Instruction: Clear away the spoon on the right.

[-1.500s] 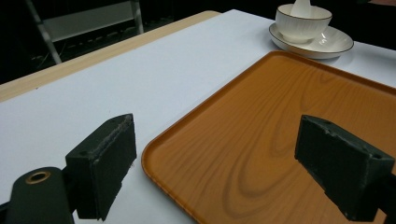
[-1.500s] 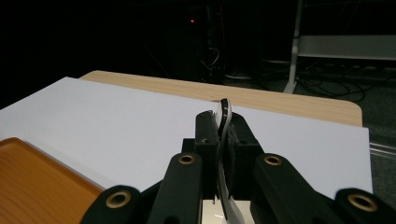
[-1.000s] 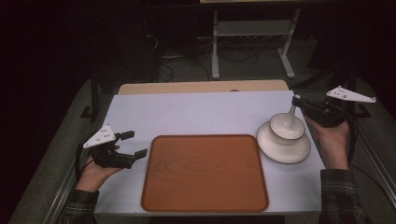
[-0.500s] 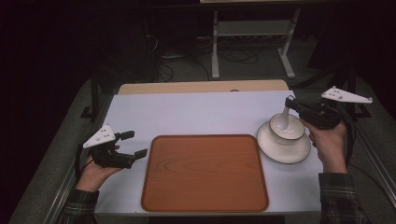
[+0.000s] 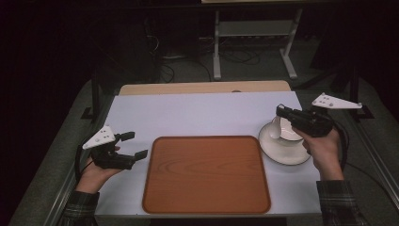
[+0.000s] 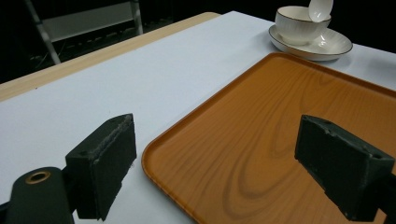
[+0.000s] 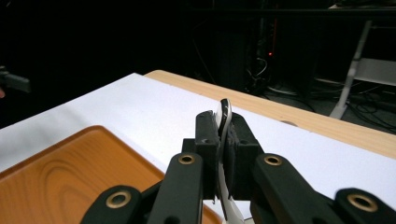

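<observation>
1. Your right gripper (image 5: 281,114) is closed on the white spoon (image 5: 275,129), above the cup (image 5: 287,135) near the bench's (image 5: 197,115) right edge.
2. Your left gripper (image 5: 134,145) is open beside the tray (image 5: 205,174).

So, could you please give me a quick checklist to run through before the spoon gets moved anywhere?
1. Right gripper shut on the spoon: ok, handle pinched between the jaws.
2. Spoon lifted out of the bowl: cannot tell; its scoop hangs at the rim.
3. Bowl seated on the saucer: ok.
4. Tray bare for a set-down: ok.
5. Left gripper out of the way: ok, open, left of the tray.
</observation>
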A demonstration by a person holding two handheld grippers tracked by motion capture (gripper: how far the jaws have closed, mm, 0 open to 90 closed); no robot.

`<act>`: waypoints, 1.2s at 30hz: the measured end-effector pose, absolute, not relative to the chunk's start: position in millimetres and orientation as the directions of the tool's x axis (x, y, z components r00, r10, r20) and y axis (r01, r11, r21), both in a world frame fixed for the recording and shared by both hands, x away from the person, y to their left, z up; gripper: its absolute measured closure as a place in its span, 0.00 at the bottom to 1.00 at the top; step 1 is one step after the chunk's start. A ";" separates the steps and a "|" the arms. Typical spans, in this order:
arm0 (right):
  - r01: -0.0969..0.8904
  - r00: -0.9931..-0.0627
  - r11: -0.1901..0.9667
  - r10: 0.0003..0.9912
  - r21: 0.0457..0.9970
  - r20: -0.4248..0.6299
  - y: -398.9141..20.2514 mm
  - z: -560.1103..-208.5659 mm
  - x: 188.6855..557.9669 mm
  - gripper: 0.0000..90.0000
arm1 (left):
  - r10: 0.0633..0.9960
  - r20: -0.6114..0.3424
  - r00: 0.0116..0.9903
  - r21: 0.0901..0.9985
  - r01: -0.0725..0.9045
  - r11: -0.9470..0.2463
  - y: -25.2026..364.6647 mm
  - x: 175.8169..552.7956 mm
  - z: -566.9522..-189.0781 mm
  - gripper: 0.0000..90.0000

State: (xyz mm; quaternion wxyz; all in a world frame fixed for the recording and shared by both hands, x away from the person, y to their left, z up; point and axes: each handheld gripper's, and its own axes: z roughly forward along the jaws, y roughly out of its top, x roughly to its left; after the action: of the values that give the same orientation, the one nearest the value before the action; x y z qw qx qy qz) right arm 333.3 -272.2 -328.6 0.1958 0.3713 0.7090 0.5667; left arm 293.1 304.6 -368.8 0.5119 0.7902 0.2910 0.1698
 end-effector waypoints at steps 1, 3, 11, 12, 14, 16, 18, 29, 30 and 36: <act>0.305 -0.651 0.084 0.745 0.949 0.143 -270.8 -329.1 333.1 0.94 | 0.634 -0.029 0.773 0.908 0.286 -0.307 304.7 293.1 -368.7 0.13; 0.315 -0.659 0.094 0.738 0.945 0.146 -266.8 -331.2 332.6 0.94 | 0.633 -0.028 0.773 0.908 0.285 -0.307 304.9 292.9 -368.4 0.13; 0.333 -0.692 0.120 0.705 0.935 0.156 -253.6 -340.7 328.8 0.94 | 0.634 -0.028 0.773 0.909 0.283 -0.305 305.7 292.6 -367.9 0.13; 0.338 -0.695 0.127 0.702 0.932 0.156 -251.9 -342.4 328.3 0.94 | 0.634 -0.028 0.773 0.910 0.283 -0.304 305.8 292.6 -367.9 0.13; 0.349 -0.701 0.139 0.695 0.927 0.160 -248.5 -345.9 327.5 0.94 | 0.634 -0.028 0.773 0.910 0.283 -0.304 305.9 292.6 -367.8 0.13; 0.358 -0.708 0.150 0.687 0.922 0.163 -244.9 -348.5 326.8 0.94 | 0.634 -0.028 0.773 0.910 0.283 -0.304 305.9 292.6 -367.8 0.13; 0.362 -0.719 0.164 0.676 0.918 0.163 -240.0 -351.0 325.9 0.94 | 0.634 -0.029 0.773 0.910 0.283 -0.303 305.9 292.5 -367.7 0.13; 0.387 -0.749 0.232 0.643 0.892 0.158 -217.2 -369.7 330.0 0.94 | 0.633 -0.027 0.773 0.910 0.282 -0.305 305.6 292.4 -367.6 0.13; 0.394 -0.752 0.237 0.639 0.888 0.163 -215.9 -371.8 330.9 0.94 | 0.634 -0.027 0.773 0.910 0.282 -0.305 305.6 292.4 -367.6 0.13; 0.407 -0.762 0.284 0.630 0.868 0.151 -204.4 -381.0 333.9 0.94 | 0.633 -0.026 0.774 0.909 0.281 -0.307 305.2 292.4 -367.7 0.13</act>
State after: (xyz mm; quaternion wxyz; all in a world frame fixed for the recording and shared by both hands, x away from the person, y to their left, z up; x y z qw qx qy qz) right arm 333.9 -204.4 -381.0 0.1110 0.3265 0.7936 0.5013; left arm 292.4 305.2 -367.7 0.5129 0.7899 0.2893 0.1713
